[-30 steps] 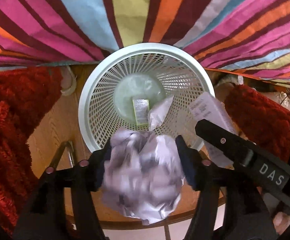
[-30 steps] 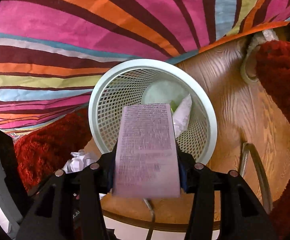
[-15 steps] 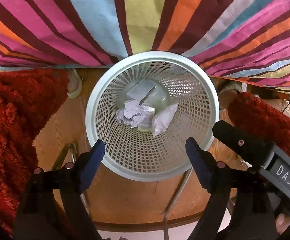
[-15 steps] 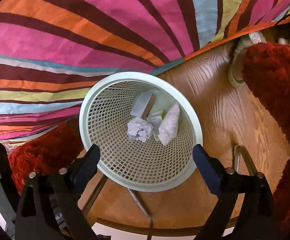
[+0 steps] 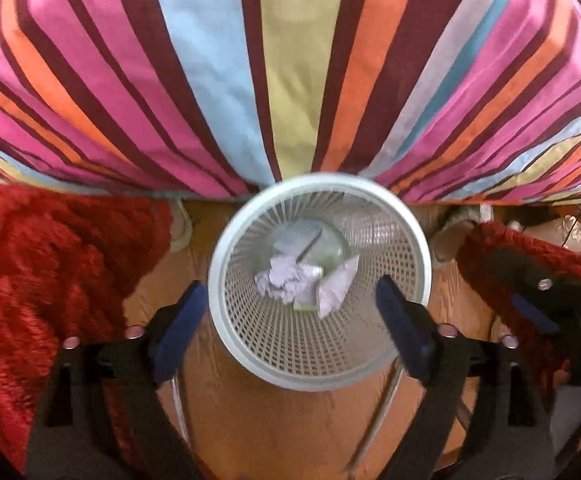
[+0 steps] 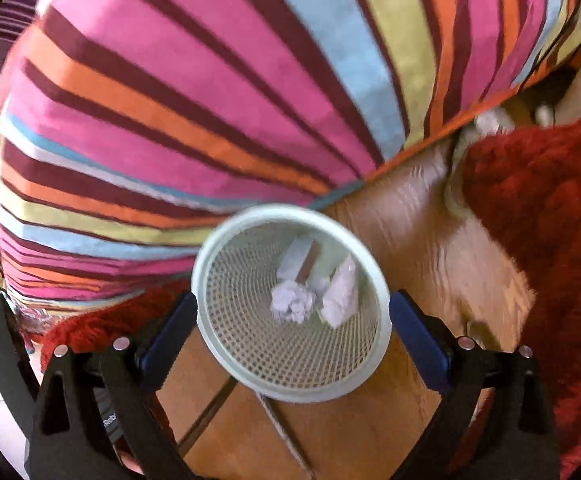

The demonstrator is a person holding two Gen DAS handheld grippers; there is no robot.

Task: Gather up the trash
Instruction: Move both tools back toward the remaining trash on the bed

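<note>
A white mesh wastebasket (image 5: 215,280) (image 6: 302,394) stands on the wooden floor below both grippers. Inside it lie a crumpled paper ball (image 5: 286,280) (image 6: 292,306), a flat receipt (image 5: 298,236) (image 6: 296,258) and a white wrapper (image 5: 336,288) (image 6: 340,300). My left gripper (image 5: 290,286) hangs straight above the basket; its jaws are opening and hold nothing. My right gripper (image 6: 293,299) points down at the basket from a slant. Its jaws are opening too, with nothing between them. Its body shows at the right edge of the left wrist view (image 5: 550,300).
A striped bedspread (image 5: 290,80) (image 6: 210,100) hangs down just behind the basket. Red shaggy rugs (image 5: 50,280) (image 6: 550,220) lie on both sides of it. Thin metal rods (image 5: 378,420) cross the wooden floor (image 5: 270,420) in front.
The left gripper let go of the crumpled paper and the right one let go of the receipt; both pieces now lie in the basket. Both jaws opened wide and both grippers rose.
</note>
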